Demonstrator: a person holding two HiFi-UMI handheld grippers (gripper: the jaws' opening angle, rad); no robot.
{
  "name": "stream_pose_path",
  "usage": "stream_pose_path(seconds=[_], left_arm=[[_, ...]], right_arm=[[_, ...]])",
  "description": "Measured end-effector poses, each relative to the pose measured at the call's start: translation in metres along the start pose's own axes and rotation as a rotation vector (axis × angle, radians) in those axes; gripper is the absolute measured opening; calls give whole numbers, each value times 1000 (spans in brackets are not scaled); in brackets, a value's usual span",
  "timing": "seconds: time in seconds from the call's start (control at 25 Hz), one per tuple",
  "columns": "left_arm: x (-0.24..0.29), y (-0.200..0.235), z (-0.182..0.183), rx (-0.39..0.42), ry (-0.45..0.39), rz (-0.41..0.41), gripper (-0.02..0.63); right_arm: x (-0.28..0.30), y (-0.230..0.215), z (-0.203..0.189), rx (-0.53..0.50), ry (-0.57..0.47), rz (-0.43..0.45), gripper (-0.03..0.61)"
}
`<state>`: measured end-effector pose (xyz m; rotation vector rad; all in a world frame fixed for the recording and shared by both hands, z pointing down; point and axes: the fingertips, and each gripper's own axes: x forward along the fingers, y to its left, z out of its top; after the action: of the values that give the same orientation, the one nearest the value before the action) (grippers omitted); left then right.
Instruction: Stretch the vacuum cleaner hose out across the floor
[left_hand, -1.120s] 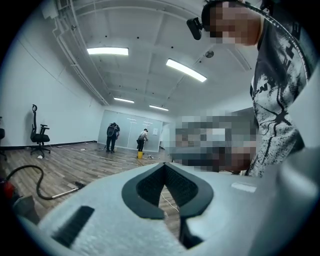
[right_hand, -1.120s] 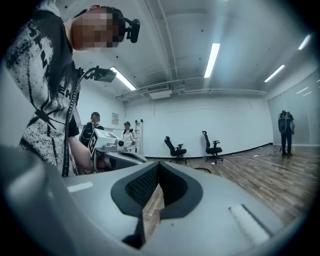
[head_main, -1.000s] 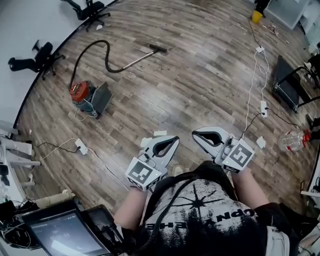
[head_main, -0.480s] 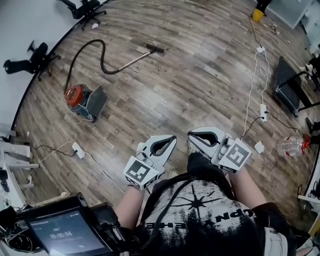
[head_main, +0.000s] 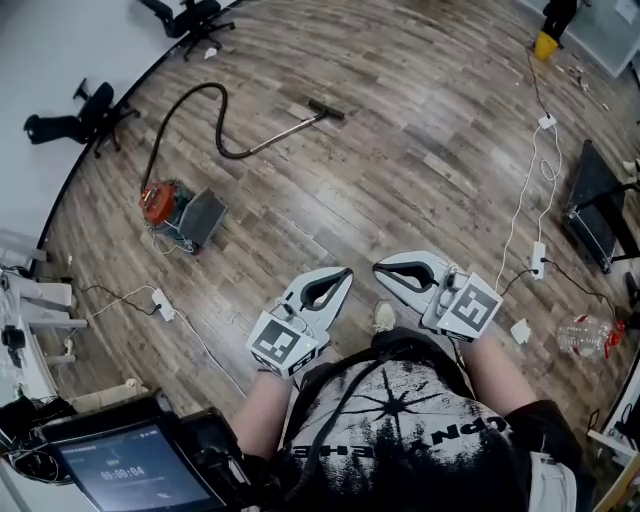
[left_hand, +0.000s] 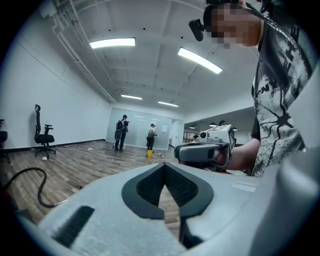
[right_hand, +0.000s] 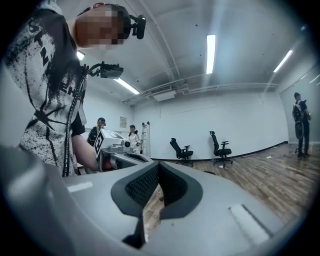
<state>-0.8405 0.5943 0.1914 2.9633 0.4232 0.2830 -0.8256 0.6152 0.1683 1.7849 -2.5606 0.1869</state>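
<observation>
Black hose (head_main: 210, 88) lies looped on the wood floor (head_main: 400, 170), running from the red canister vacuum (head_main: 160, 203) to its wand (head_main: 285, 130), way off from me. Left gripper (head_main: 346, 274) and right gripper (head_main: 380, 268) are both pinched shut, empty. I'd grab near the wand and pull away from the canister.

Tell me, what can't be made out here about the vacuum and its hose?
- Hose joint to the vacuum cleaner: too small, head view.
- Floor nozzle: too small for detail, head view.
- Hose in the left gripper view: only a loop shows; the left tongs cover the rest.
</observation>
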Motion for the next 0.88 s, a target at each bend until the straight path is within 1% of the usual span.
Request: stream_pose_path(seconds=[0.08, 0.2, 0.48, 0.6, 0.88], left_arm=[[20, 7, 6, -18, -7, 7, 2], [46, 20, 18, -65, -36, 26, 2], [92, 37, 32, -40, -39, 73, 2], [99, 44, 36, -32, -38, 103, 2], [109, 58, 40, -27, -37, 140, 2]], right_arm=[[-7, -21, 2, 3, -17, 12, 8], [-17, -50, -1, -2, -5, 23, 8], [-37, -103, -3, -12, -18, 47, 8], [-37, -117, -2, -13, -28, 65, 8], [-30, -138, 3, -10, -46, 90, 8]])
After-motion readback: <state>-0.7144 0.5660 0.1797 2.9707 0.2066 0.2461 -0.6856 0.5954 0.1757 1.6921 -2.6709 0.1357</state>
